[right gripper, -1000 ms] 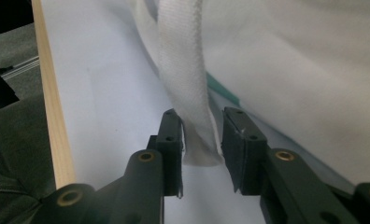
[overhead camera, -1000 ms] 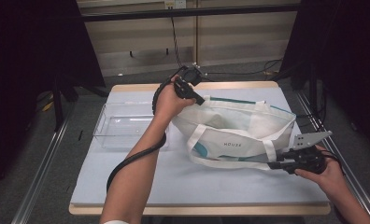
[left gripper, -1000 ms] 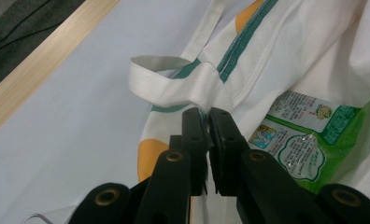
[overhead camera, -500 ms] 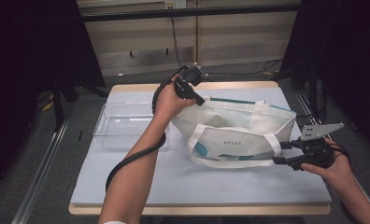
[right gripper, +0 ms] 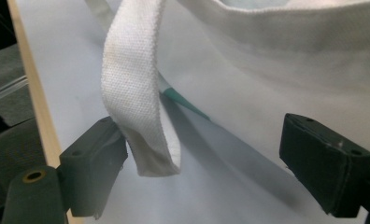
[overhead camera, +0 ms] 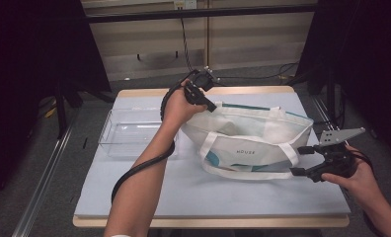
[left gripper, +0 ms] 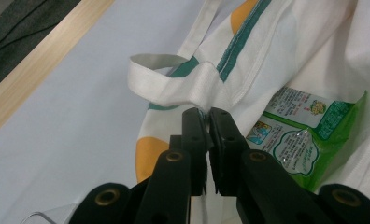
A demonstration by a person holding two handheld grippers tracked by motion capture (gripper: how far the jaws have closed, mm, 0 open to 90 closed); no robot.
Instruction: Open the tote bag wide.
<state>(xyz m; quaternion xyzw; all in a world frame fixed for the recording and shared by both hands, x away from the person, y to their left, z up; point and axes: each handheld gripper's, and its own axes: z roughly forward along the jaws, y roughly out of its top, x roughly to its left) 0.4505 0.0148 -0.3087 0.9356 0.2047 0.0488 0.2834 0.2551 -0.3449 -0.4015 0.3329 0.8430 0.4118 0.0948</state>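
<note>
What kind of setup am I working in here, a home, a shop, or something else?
Most likely a lab recording station, not a home: a plain table with a light blue mat, dark curtains on both sides, and loose cables on the floor behind it.

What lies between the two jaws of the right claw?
In the right gripper view, a white strap of the bag hangs between the open jaws of the right claw, beside the left jaw.

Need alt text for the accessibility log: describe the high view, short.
A white tote bag sits on a pale blue table; the left claw is shut on its rim at the far left corner, while the right claw, jaws just opened, sits at the bag's near right handle. A clear plastic tray lies left of the bag.
</note>
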